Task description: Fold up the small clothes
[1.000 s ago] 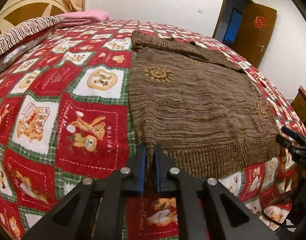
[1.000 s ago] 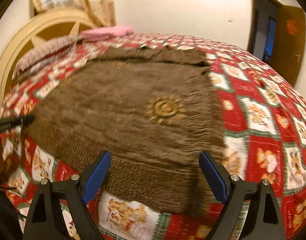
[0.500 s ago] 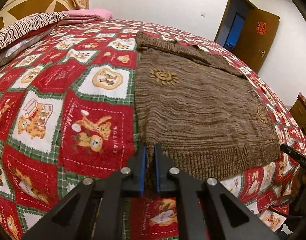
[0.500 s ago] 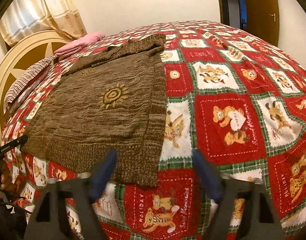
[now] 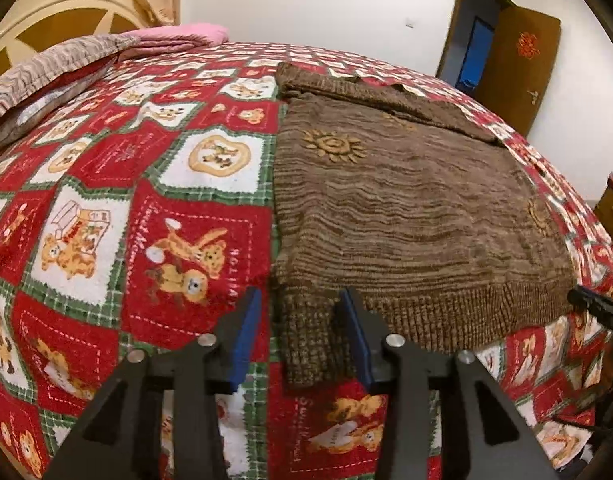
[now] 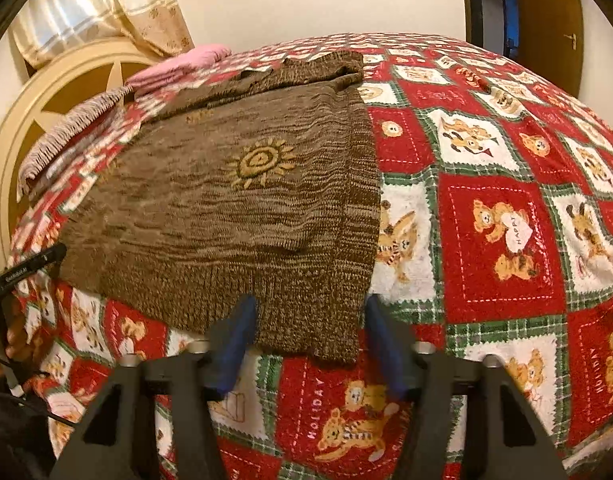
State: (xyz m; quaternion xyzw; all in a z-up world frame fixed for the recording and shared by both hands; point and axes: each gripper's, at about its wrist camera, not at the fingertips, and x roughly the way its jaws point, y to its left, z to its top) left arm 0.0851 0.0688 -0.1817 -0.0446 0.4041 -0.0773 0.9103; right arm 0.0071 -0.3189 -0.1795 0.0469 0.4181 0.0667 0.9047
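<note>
A brown knitted sweater (image 5: 406,208) with sun motifs lies flat on the bed, its ribbed hem toward me. My left gripper (image 5: 300,320) is at the hem's left corner. Its jaws are opening, and the corner lies loose between the blue pads (image 5: 246,328). In the right wrist view the sweater (image 6: 234,208) fills the left half. My right gripper (image 6: 308,320) straddles the hem's right corner. Its jaws are closing around the fabric, and the pads (image 6: 234,332) stand just outside the cloth.
A red, white and green teddy-bear blanket (image 5: 126,184) covers the bed. A striped pillow (image 5: 54,68) and pink bedding (image 5: 186,34) lie by the cream headboard (image 6: 66,92). A brown door (image 5: 522,64) stands open at the back right. A hand (image 6: 2,336) shows at the left edge.
The left jaws, shut on the hem corner before, have parted. The right gripper has swung over to the sweater's right hem corner, and its jaws have narrowed around it.
</note>
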